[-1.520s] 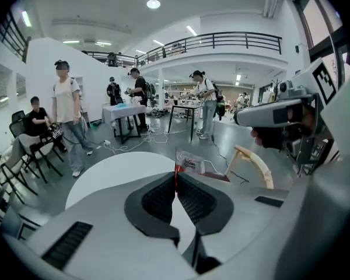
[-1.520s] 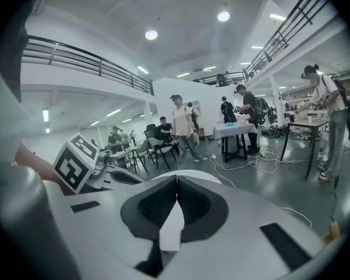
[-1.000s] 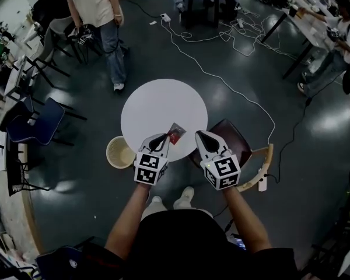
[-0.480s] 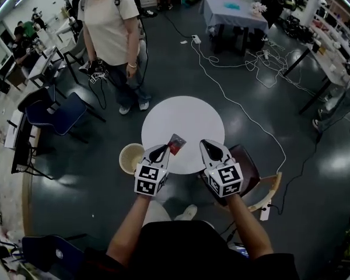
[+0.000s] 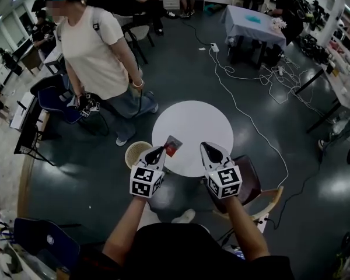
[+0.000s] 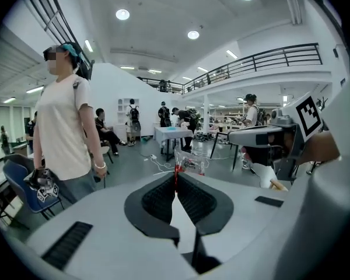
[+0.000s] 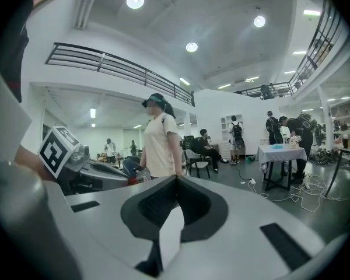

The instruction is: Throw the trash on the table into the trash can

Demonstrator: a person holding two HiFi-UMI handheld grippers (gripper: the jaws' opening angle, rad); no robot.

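Note:
A clear wrapper with red print is pinched in my left gripper, which is shut on one edge of it. It hangs over the near left rim of the round white table. The beige trash basket stands on the floor just left of the table, below and left of the left gripper. My right gripper is level beside it over the table's near edge, shut with nothing between its jaws.
A person in a cream shirt stands close behind the basket, left of the table. A brown chair sits under my right arm. White cables trail across the dark floor, and a blue chair stands at the left.
Both grippers have risen together, the left still holding the wrapper. The view has swung up, and the standing person now looms nearer the table and basket.

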